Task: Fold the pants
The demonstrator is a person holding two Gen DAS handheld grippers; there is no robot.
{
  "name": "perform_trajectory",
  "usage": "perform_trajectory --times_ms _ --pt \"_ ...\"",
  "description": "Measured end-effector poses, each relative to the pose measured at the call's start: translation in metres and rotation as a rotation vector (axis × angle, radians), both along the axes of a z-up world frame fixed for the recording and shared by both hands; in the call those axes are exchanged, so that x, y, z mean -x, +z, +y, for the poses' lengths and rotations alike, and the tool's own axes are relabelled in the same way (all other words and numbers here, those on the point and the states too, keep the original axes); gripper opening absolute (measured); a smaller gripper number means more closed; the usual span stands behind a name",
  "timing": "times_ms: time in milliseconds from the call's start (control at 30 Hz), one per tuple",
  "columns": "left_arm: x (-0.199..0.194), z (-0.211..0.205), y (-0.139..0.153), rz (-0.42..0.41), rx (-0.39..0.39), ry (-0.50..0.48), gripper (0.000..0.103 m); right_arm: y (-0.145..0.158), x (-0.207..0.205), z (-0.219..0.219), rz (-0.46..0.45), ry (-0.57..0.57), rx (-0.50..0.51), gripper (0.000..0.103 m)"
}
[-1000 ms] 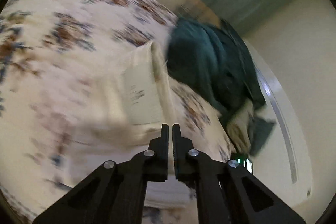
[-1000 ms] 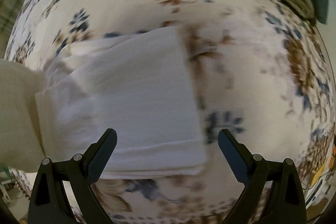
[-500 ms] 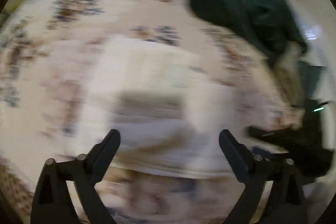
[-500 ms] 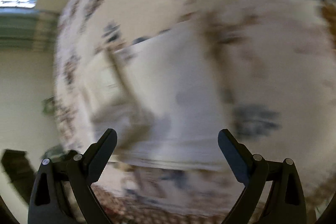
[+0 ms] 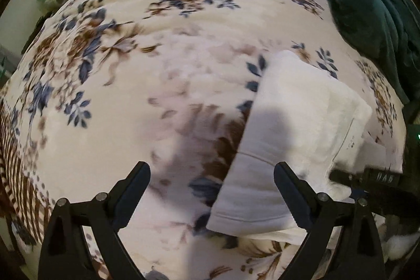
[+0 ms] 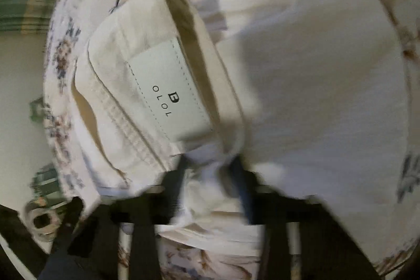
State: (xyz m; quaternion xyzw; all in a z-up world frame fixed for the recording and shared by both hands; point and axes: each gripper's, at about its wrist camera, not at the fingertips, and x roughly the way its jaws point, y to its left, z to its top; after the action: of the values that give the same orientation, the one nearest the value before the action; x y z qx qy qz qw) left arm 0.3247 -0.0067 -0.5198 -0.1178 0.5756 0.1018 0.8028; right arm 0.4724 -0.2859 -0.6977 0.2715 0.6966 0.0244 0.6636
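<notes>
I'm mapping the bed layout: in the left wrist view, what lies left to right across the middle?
Floral blue-and-brown bedspread → folded white pants → rumpled dark teal blanket.

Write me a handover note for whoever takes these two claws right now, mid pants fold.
Left claw: open, empty, hovering over the floral bedspread just left of the pants.
Right claw: jaws closing on a bunch of white cloth at the near edge, beside the waistband label.
White pants: lying on the bedspread, already folded into a compact stack, waistband end on top in the right wrist view.
Dark green garment: piled at the far right of the bed, untouched.
Done: the main folds.
Left: probably one more fold or a tidy-up with the right claw's grip; check the stack stays square.
</notes>
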Motion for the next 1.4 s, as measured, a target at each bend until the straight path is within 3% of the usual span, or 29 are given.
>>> perform_trajectory --times_ms 167,267,367,433,467,500,600,733,767,800,833,867,900,1067,1133,1167,1200,1267,1400 --pt "-0.006 0.011 0.015 -0.04 0.042 0.029 0.096 0.049 0.025 -0.031 -0.117 -0.066 -0.006 0.013" --pt "-0.014 0.007 0.027 -0.069 0.051 0.006 0.096 0.086 0.049 -0.065 -0.191 -0.118 0.049 0.013" --pt "-0.026 -0.004 0.031 -0.081 0.102 -0.03 0.096 0.105 0.08 -0.116 -0.202 -0.178 0.107 0.013" --pt "-0.034 -0.016 0.03 -0.079 0.142 -0.06 0.096 0.106 0.1 -0.151 -0.177 -0.215 0.152 0.012" --pt "-0.039 -0.023 0.028 -0.074 0.16 -0.073 0.096 0.104 0.111 -0.167 -0.166 -0.242 0.173 0.005" --pt "-0.044 -0.03 0.025 -0.066 0.178 -0.086 0.096 0.099 0.12 -0.182 -0.147 -0.258 0.191 0.005" --pt "-0.062 -0.059 0.011 -0.03 0.218 -0.137 0.096 0.07 0.135 -0.217 -0.068 -0.303 0.144 0.005" --pt "-0.084 -0.095 -0.006 0.011 0.224 -0.228 0.096 0.042 0.123 -0.225 -0.006 -0.259 0.064 0.011" --pt "-0.091 -0.104 -0.01 0.02 0.227 -0.252 0.096 0.041 0.118 -0.226 -0.027 -0.24 0.06 0.018" --pt "-0.096 -0.11 -0.014 0.029 0.224 -0.272 0.096 0.043 0.111 -0.227 -0.052 -0.225 0.064 0.042" --pt "-0.103 -0.118 -0.017 0.035 0.219 -0.295 0.096 0.045 0.108 -0.23 -0.071 -0.225 0.054 0.058" --pt "-0.109 -0.123 -0.02 0.041 0.213 -0.313 0.096 0.043 0.1 -0.231 -0.092 -0.227 0.023 0.085" --pt "-0.115 -0.128 -0.024 0.048 0.203 -0.328 0.096 0.038 0.093 -0.234 -0.107 -0.235 -0.005 0.09" --pt "-0.147 -0.143 -0.048 0.093 0.199 -0.361 0.096 -0.002 0.061 -0.248 -0.047 -0.29 -0.093 0.09" --pt "-0.156 -0.142 -0.059 0.113 0.231 -0.354 0.095 -0.015 0.05 -0.25 -0.055 -0.318 -0.133 0.085" --pt "-0.16 -0.141 -0.062 0.115 0.246 -0.353 0.088 -0.018 0.046 -0.249 -0.074 -0.327 -0.147 0.062" --pt "-0.162 -0.139 -0.064 0.11 0.261 -0.352 0.065 -0.017 0.043 -0.248 -0.105 -0.33 -0.16 0.033" --pt "-0.166 -0.134 -0.069 0.106 0.307 -0.342 0.035 -0.012 0.04 -0.243 -0.125 -0.32 -0.106 0.027" --pt "-0.17 -0.128 -0.087 0.133 0.35 -0.324 0.034 -0.003 0.041 -0.243 -0.14 -0.34 -0.055 0.023"
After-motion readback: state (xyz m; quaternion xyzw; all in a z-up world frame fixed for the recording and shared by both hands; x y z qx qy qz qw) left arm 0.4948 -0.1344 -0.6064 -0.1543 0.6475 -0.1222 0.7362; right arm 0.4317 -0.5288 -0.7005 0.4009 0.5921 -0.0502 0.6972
